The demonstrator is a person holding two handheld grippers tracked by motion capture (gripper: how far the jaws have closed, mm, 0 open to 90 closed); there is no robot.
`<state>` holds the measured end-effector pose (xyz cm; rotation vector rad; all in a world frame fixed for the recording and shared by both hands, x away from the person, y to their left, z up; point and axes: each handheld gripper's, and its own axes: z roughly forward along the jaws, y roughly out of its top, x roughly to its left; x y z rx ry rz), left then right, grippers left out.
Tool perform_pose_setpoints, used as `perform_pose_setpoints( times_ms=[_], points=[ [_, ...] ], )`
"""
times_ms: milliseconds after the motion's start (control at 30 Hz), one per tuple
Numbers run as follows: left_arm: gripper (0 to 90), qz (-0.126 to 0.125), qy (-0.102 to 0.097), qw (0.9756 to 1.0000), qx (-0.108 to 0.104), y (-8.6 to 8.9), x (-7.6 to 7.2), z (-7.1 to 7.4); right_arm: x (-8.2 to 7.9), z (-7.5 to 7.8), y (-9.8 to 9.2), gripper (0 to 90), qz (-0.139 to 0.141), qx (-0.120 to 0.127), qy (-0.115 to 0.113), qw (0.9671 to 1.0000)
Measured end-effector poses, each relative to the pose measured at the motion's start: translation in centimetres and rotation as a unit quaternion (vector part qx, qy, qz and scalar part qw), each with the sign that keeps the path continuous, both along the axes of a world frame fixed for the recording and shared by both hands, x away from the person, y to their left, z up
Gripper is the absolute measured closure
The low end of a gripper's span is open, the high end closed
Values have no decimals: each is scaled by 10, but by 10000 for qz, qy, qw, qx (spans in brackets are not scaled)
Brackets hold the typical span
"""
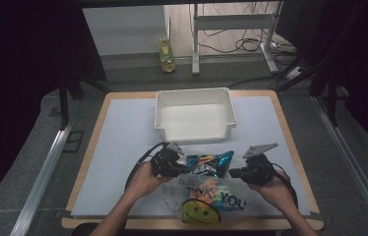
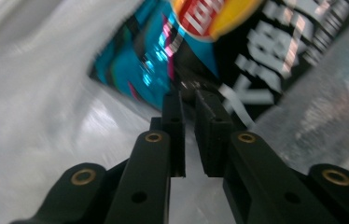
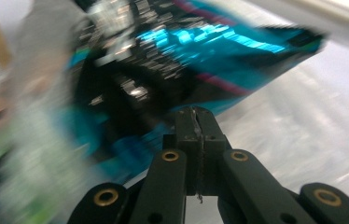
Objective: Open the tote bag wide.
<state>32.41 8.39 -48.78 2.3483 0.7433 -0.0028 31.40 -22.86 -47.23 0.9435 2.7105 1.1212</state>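
1. My left gripper (image 1: 184,169) sits low on the surface (image 1: 123,147), at the left edge of the chip bag (image 1: 210,163). In the left gripper view (image 2: 190,100) its jaws stand nearly together with a thin gap showing; the tips meet the bag's (image 2: 210,46) dark edge. Blurred, so I cannot tell if they pinch it or the plastic.
2. Chip bag: teal and black, yellow-red logo, lying between my two grippers, near the front of the surface, just in front of the white bin (image 1: 195,115). Its lower part is inside the clear plastic bag (image 1: 211,196).
3. Plastic bag: clear, with a yellow smiley and printed letters, spread from the chip bag toward the near edge of the surface, between my forearms.
4. White bin: at the middle of the surface, behind the chip bag, apart from it.
5. My right gripper (image 1: 233,172) is at the right edge of the chip bag. In the right gripper view (image 3: 195,112) its jaws are pressed together, with a thin film edge caught in the seam; looks like the plastic bag (image 3: 42,140), which hangs blurred at the left. The chip bag (image 3: 200,56) lies just beyond the tips.
6. Both grippers face each other across the chip bag, each with its grey plate on top.
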Motion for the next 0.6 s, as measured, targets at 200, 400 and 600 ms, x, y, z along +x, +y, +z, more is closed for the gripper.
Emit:
perform_pose_setpoints(
  times_ms=[200, 400, 600],
  points=[
    [845, -149, 140, 9996, -177, 5, -27, 0, -27, 5, -5, 893, 197, 130, 102, 9997],
    [847, -250, 45, 9989, -397, 6, -52, -1, -48, 10, -12, 893, 310, 199, 89, 9993],
    [854, -182, -107, 9985, -502, 10, -76, -7, -67, 12, -18, 893, 337, 33, -12, 9994]
  ],
)
